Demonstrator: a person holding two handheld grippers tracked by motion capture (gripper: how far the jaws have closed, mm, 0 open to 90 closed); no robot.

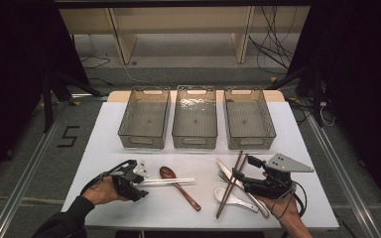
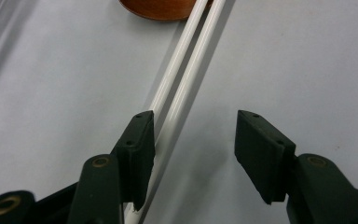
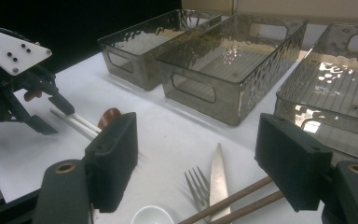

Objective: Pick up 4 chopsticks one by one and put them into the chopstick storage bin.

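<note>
A pair of white chopsticks [image 1: 168, 181] lies on the white table beside a brown wooden spoon [image 1: 178, 188]. My left gripper [image 1: 141, 181] is at their near end, open. In the left gripper view the chopsticks [image 2: 186, 60] run between the jaws [image 2: 195, 140]; the left pad [image 2: 137, 144] lies against them and the right pad stands apart. My right gripper [image 1: 243, 171] is wide open at the right. It hovers over brown chopsticks [image 3: 242, 198], a fork [image 3: 198, 184] and a knife [image 3: 219, 177], with nothing gripped. A white ceramic spoon [image 1: 233, 199] lies by them.
Three smoky clear bins stand in a row at the back of the table: left [image 1: 144, 141], middle [image 1: 194, 143], right [image 1: 250, 143]. Bare table lies between the bins and the cutlery. The table's front edge is close under both hands.
</note>
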